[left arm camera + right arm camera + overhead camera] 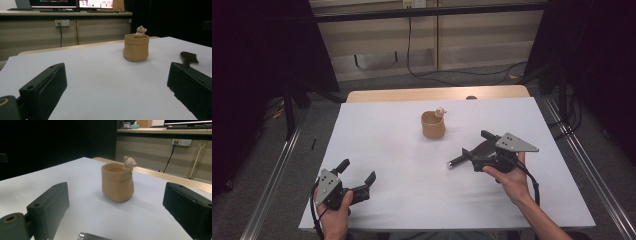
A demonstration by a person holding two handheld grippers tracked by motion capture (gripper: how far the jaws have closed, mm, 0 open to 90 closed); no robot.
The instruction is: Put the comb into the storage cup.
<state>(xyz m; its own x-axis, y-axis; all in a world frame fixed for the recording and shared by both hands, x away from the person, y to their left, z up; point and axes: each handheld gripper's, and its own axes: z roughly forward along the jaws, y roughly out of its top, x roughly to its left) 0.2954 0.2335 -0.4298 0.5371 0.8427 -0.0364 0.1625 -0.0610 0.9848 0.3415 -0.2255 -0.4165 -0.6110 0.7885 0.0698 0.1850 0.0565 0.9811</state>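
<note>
A tan cup (433,126) with a small bear figure (440,111) on its rim stands upright on the white table top (387,145), a little beyond the middle. My right gripper (475,143) is held just to the cup's right and nearer, with its jaws wide open and pointed at the cup (117,182); nothing is between them. A dark rod with a silver tip (455,162) lies just below that gripper, and its tip (86,236) shows under the jaws. My left gripper (358,170) rests open at the near left corner, far from the cup (136,47).
A wooden strip (437,93) borders the far edge of the white top. Metal rails (272,175) run along both sides of the table. Cables (412,60) lie on the floor beyond it. Bare white surface lies between the two grippers.
</note>
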